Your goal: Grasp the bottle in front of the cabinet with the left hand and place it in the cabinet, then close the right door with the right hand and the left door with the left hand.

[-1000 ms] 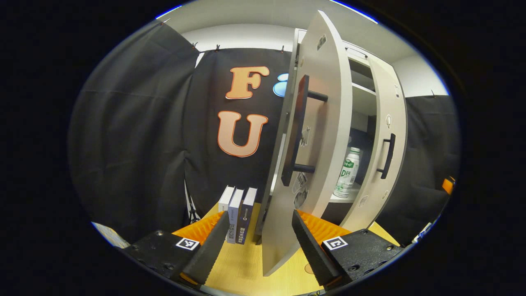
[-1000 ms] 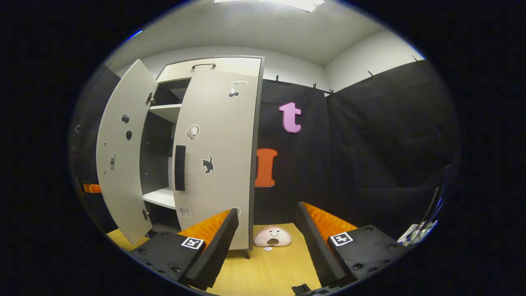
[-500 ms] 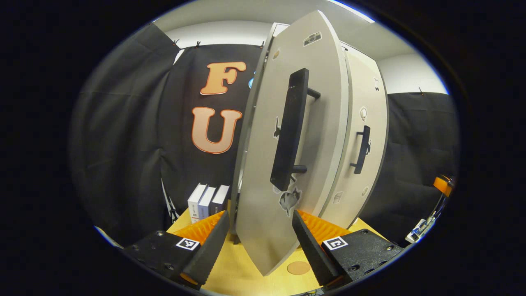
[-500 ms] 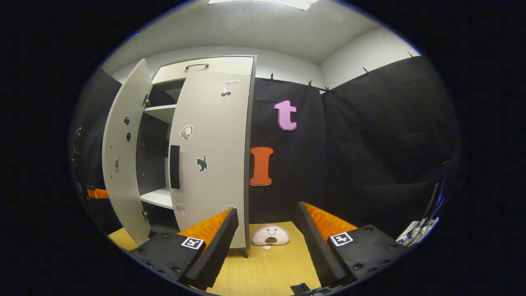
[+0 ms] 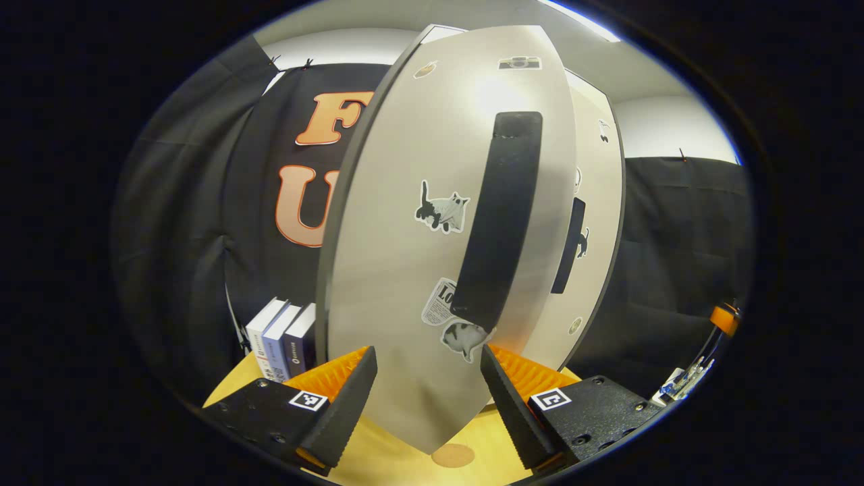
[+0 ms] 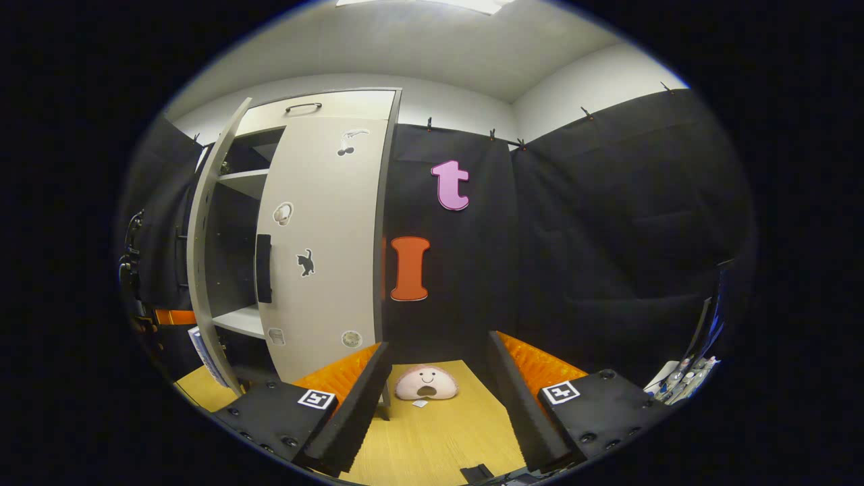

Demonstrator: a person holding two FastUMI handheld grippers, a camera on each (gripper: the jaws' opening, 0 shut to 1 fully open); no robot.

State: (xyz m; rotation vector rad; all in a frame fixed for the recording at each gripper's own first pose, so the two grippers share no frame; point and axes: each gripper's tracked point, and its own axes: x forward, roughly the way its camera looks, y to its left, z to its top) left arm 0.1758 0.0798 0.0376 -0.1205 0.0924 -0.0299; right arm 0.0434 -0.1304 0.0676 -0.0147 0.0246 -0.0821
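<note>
In the left gripper view the cabinet's left door [image 5: 405, 223] stands close in front of me, swung most of the way to, with its black handle [image 5: 503, 216] facing me. My left gripper [image 5: 426, 405] is open, and the door's lower edge sits between its fingers without either pressing on it. Behind it is the right door [image 5: 597, 202], lying flat against the cabinet. The doors hide the cabinet's inside here. In the right gripper view the right door [image 6: 317, 236] is closed and the left door [image 6: 206, 256] stands edge-on, with a gap onto the shelves [image 6: 236, 320]. My right gripper [image 6: 435, 412] is open and holds nothing, off to the cabinet's right.
Three books [image 5: 283, 334] stand on the wooden table [image 5: 398, 466] left of the cabinet. A round coaster [image 5: 452, 455] lies under the left door. A pink plush toy [image 6: 425, 383] rests on the table right of the cabinet, just ahead of the right gripper.
The left door has swung far toward closed and now covers the bottle that stood on the lower shelf. The right door has gone flat against the cabinet. The right gripper has drifted right.
</note>
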